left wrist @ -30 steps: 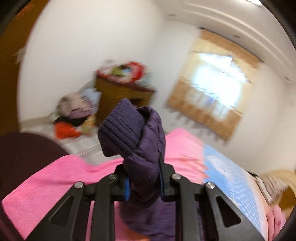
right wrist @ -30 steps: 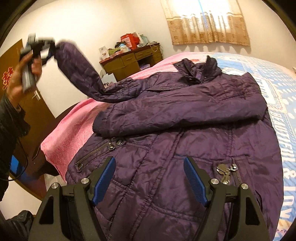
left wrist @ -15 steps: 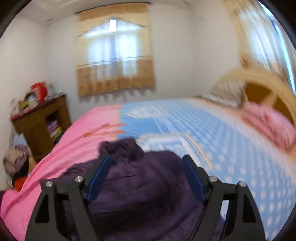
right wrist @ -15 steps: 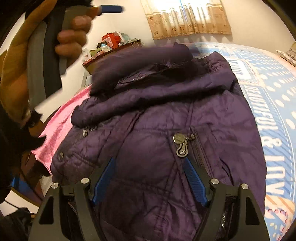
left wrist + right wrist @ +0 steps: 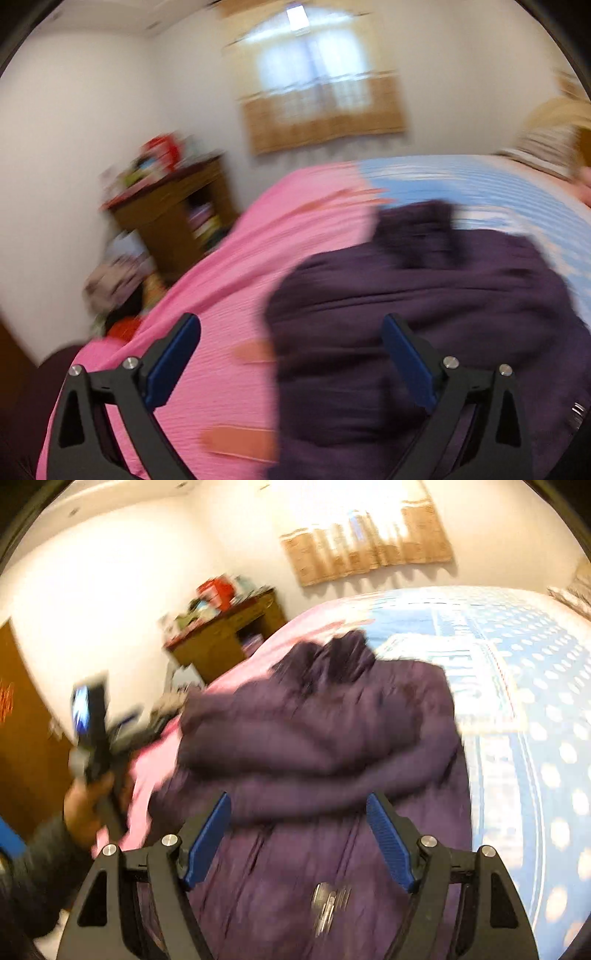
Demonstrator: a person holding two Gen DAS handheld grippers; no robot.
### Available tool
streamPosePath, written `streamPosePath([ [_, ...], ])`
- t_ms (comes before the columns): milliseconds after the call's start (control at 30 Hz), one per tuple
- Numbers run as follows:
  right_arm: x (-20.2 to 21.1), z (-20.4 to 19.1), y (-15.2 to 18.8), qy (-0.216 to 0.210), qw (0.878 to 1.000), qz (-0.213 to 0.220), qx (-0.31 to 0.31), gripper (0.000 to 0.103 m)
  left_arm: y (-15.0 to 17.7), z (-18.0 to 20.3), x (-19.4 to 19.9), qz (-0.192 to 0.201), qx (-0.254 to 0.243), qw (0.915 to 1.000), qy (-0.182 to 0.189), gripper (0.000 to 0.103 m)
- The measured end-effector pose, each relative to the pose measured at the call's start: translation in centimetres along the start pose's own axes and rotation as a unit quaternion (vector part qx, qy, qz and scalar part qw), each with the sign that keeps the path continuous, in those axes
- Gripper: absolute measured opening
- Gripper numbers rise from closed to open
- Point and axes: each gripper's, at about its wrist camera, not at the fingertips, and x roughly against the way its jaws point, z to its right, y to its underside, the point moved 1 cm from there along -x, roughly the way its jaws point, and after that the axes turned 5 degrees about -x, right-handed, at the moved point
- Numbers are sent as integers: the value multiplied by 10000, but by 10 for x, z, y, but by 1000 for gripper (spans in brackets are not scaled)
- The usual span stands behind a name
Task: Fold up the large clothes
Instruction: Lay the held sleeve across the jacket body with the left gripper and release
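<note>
A dark purple padded jacket point(image 5: 332, 720) lies on the bed's pink and blue cover point(image 5: 517, 701), both sleeves folded across its chest. My right gripper point(image 5: 299, 801) hovers open above the jacket's lower front, near a metal zipper pull point(image 5: 327, 904), with nothing between its blue pads. My left gripper point(image 5: 291, 325) is over the jacket's point(image 5: 424, 295) left edge and the pink cover point(image 5: 229, 295). Its jaws are opening wide and hold nothing. In the right wrist view a hand point(image 5: 85, 805) carries that left gripper at the bed's left side. Both views are blurred.
A wooden cabinet point(image 5: 177, 221) with clutter on top stands against the far wall, with a pile of clothes point(image 5: 118, 291) on the floor beside it. A curtained window point(image 5: 317, 107) is behind the bed, a headboard point(image 5: 554, 122) at right, and a brown door point(image 5: 22, 720) at left.
The left gripper let go of the sleeve, which now lies across the jacket, then opened wide and dropped toward the bed's left side. The right gripper shifted over the jacket.
</note>
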Motion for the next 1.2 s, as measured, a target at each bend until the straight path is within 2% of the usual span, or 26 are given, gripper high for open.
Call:
streamPosePath([
  [33,-12,8,-17,64,9998,37,-159,76,3,-15,-10,-118,186,9997,-133,101],
  [133,-58,31,-55,450,9984,-9,-333,76,12,-31,-26,-392,592,9973,-173,100],
  [200,-94,47,-68,640,9964,-305,-464,76,15,-32,-30,-468,695,9964,-116,100],
  [233,-111,57,-70,640,9947,-471,-653,72,16,-30,-30,-484,704,9963,-120,100],
  [267,-124,64,-70,614,9927,-677,-789,52,22,-27,-35,-490,688,9964,-113,100],
  [300,-136,67,-66,540,9912,-882,-824,40,21,-24,-35,-500,629,9967,-96,101],
  [333,-134,65,-62,466,9926,-840,-749,24,22,-20,-35,-518,576,9969,-104,101],
  [433,-106,38,-51,504,9971,-523,-213,20,24,-20,-39,-535,516,9971,-167,101],
  [500,-86,26,-45,566,9980,-292,-10,20,24,-20,-41,-545,437,9973,-236,101],
  [600,-68,42,-37,1105,9939,-62,-11,20,25,-20,-53,-632,314,9964,-460,101],
  [667,-79,57,-30,1432,9891,-338,55,29,26,-18,-57,-783,321,9946,-609,101],
  [700,-83,61,-28,1416,9890,-424,40,35,26,-17,-59,-843,378,9940,-592,101],
  [733,-84,63,-27,1508,9876,-436,23,50,25,-15,-57,-877,437,9937,-543,101],
  [767,-81,62,-27,1676,9852,-353,53,59,24,-13,-54,-847,440,9942,-505,101],
  [900,-44,30,-38,2180,9739,475,425,59,12,5,-33,-444,155,9978,-464,101],
  [933,-33,15,-40,2075,9742,678,576,59,7,11,-30,-374,146,9984,-398,101],
  [967,-32,0,-41,1808,9781,686,775,59,3,14,-29,-338,152,9988,-315,101],
  [1033,-47,-17,-44,1493,9835,387,949,59,-10,30,-26,-250,104,9996,-92,101],
  [1100,-70,-19,-44,1087,9908,1,810,59,-17,45,-30,-249,84,9995,161,103],
  [1133,-80,-16,-43,1143,9903,-96,785,59,-19,52,-37,-354,65,9988,321,103],
  [1200,-101,-4,-39,1241,9898,-251,647,59,-14,67,-58,-617,-95,9978,229,103],
])
